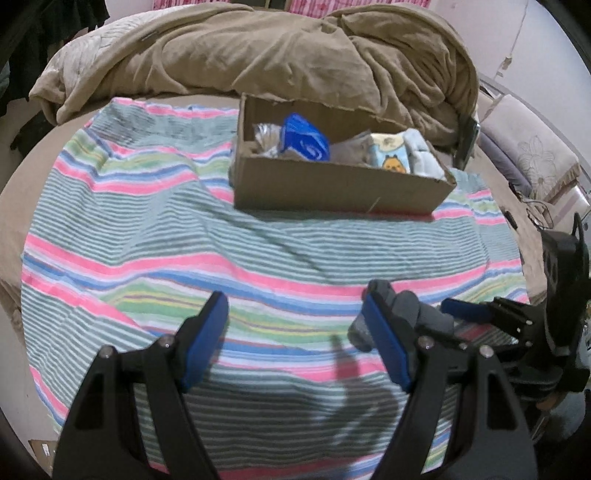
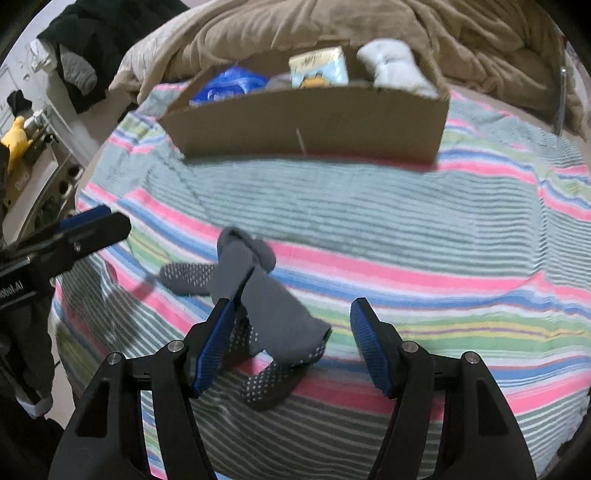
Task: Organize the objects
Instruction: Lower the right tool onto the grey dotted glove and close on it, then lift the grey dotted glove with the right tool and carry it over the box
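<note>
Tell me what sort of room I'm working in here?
Most likely a bedroom: the work surface is a bed, with a crumpled tan duvet at the back, a striped blanket spread over it, and dark clothes heaped beside it.

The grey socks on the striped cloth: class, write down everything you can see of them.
The grey socks look like knitted fabric with pale grip dots on the soles. They lie loose and crumpled, tangled over one another, on the striped cloth, on the near side of the cardboard box and apart from it. The right claw stands open over their near end; whether its left-hand finger touches them is unclear. Nothing grips them.
</note>
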A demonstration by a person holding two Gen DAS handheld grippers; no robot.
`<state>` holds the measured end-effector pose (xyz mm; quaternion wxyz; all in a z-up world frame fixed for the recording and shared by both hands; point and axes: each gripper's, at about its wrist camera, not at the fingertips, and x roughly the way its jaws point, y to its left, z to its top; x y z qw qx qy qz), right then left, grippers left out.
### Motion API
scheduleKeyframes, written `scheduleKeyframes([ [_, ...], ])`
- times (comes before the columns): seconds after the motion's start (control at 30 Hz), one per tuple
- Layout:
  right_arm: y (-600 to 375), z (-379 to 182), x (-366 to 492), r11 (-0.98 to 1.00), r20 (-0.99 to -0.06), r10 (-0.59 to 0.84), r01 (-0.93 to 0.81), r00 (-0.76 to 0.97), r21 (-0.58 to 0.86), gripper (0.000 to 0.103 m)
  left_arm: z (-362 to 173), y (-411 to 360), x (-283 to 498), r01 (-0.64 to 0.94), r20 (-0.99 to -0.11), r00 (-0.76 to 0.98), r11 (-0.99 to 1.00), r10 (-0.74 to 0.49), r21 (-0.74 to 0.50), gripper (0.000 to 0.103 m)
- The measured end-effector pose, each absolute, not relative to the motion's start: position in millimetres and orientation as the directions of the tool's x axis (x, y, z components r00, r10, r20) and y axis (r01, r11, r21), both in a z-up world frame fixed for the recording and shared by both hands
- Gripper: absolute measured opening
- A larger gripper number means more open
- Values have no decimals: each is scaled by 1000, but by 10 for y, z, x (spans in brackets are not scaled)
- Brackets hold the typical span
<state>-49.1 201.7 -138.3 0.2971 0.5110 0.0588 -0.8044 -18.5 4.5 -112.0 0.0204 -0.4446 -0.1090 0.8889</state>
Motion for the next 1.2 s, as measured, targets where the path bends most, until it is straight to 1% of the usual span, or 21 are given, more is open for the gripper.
scheduleKeyframes([
  [0.03, 2010, -1407, -484, -817, -860, -412, 539, -300, 203, 67, -1134, 53, -191, 58, -788, -601, -975, 136, -213, 77],
  [0.07, 2010, -1423, -482, -818, -862, -409, 540, -299, 200, 64, -1150, 68, -197, 55, -791, -596, -976, 139, -213, 77],
  [0.1, 2014, -1430, -484, -819, -863, -406, 538, -300, 198, 57, -1156, 74, -201, 52, -792, -594, -976, 141, -213, 77],
  [0.13, 2029, -1434, -493, -823, -862, -407, 532, -303, 201, 54, -1165, 83, -208, 50, -793, -592, -976, 143, -213, 77],
  [0.2, 2061, -1443, -507, -824, -858, -415, 525, -301, 214, 37, -1179, 92, -209, 51, -794, -591, -976, 143, -214, 77],
  [0.27, 2070, -1444, -504, -821, -858, -416, 530, -303, 211, 33, -1190, 84, -211, 54, -795, -590, -975, 142, -214, 77],
  [0.3, 2071, -1438, -499, -819, -856, -419, 533, -303, 212, 29, -1189, 81, -217, 55, -795, -589, -975, 142, -214, 77],
  [0.4, 2060, -1392, -478, -808, -849, -427, 553, -311, 203, 24, -1176, 57, -215, 61, -795, -591, -975, 137, -214, 77],
  [0.5, 2060, -1299, -448, -794, -832, -446, 575, -330, 198, 22, -1163, 40, -218, 64, -793, -595, -975, 134, -212, 77],
  [0.77, 2069, -1033, -489, -779, -785, -500, 587, -366, 222, 22, -1025, 25, -229, 63, -774, -616, -971, 144, -231, 77],
  [1.2, 2002, -652, -691, -777, -738, -516, 600, -434, 191, 22, -866, -71, -332, 70, -750, -648, -971, 131, -230, 77],
])
